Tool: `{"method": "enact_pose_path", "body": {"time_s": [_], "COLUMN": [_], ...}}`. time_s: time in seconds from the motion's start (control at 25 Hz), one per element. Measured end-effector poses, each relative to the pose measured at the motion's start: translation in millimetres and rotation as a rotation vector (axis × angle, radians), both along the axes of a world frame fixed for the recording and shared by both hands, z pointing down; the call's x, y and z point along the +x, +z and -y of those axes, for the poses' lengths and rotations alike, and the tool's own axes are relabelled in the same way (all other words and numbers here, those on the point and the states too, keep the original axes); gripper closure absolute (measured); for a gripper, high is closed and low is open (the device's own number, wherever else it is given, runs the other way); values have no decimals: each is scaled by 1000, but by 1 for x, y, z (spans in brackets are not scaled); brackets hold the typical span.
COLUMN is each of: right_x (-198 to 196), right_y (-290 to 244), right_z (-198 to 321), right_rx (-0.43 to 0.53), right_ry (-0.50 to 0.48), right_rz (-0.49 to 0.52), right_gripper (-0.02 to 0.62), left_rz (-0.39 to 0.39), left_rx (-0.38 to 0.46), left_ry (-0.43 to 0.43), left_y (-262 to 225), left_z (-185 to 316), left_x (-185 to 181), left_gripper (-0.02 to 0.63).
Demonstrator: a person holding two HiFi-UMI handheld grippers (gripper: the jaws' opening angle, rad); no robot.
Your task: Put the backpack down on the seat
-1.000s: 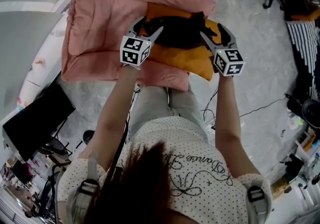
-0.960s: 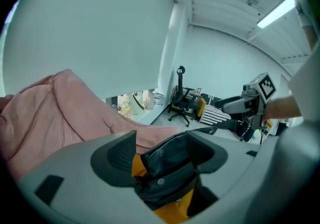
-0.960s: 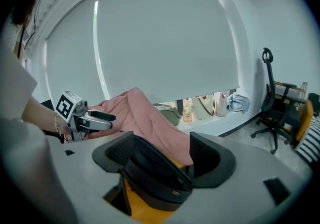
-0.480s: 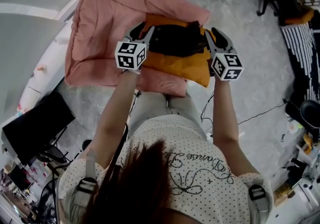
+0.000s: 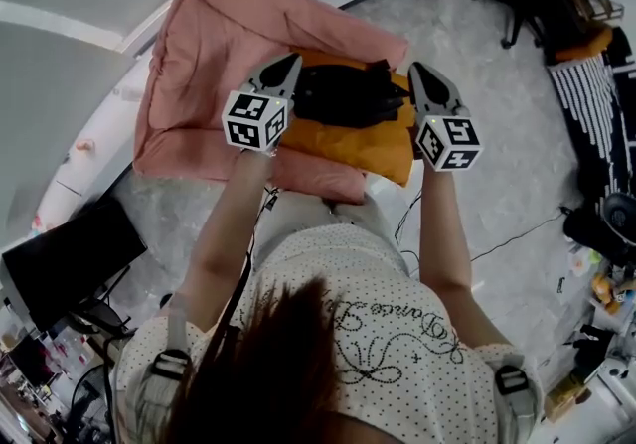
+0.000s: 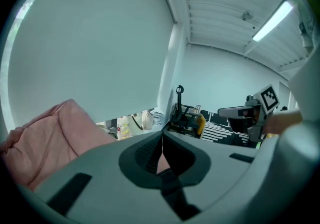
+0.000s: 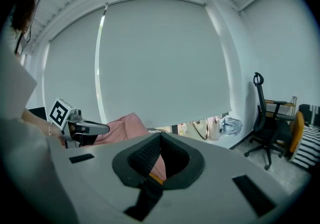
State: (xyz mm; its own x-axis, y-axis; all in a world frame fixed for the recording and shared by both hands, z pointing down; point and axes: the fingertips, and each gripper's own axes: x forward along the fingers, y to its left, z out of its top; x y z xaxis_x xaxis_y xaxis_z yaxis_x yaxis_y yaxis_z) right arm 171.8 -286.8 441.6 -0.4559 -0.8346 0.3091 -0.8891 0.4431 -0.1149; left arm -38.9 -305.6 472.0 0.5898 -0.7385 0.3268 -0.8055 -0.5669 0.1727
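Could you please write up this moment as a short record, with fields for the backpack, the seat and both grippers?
item: black and orange backpack, lying on the seat
seat: pink cushioned seat, under the backpack
left: left gripper, fingers together with nothing between them, at the backpack's left side
right: right gripper, fingers together with nothing between them, at the backpack's right side
task state: backpack appears set down; neither gripper holds it

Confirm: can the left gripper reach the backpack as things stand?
Probably yes. The left gripper sits right beside the backpack, at its left edge, with nothing between them. Its jaws are shut and empty, so they'd need opening first.
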Motion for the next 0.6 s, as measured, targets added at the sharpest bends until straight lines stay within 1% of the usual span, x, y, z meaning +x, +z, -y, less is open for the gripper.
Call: {"method": "enact_pose_path", "body": {"time_s": [0.12,0.28,0.4,0.52,0.6], "right_x": [-2,-9,-9,-8,-8], "right_y": [-25,-54,-75,-96,-108], "right_z": [0,-2,-3,-6,-9], "right_rx": [44,79,111,145,167], "right_ry": [-8,-52,-45,-30,-25], "right_rz": [11,23,15,37,46], "right_gripper": [584,584,584,584,584], "left_rz": [6,10,20,27,19], "left_rx": [35,94,147,197,216], "left_ry": [-1,-4,-10,-9,-7], "left_y": [-16,-40,-64,-90,-105], "left_z": [-2,-2,-1,-1,0], "left_x": [0,4,6,10,11], "left_gripper": [600,601,601,601,601]}}
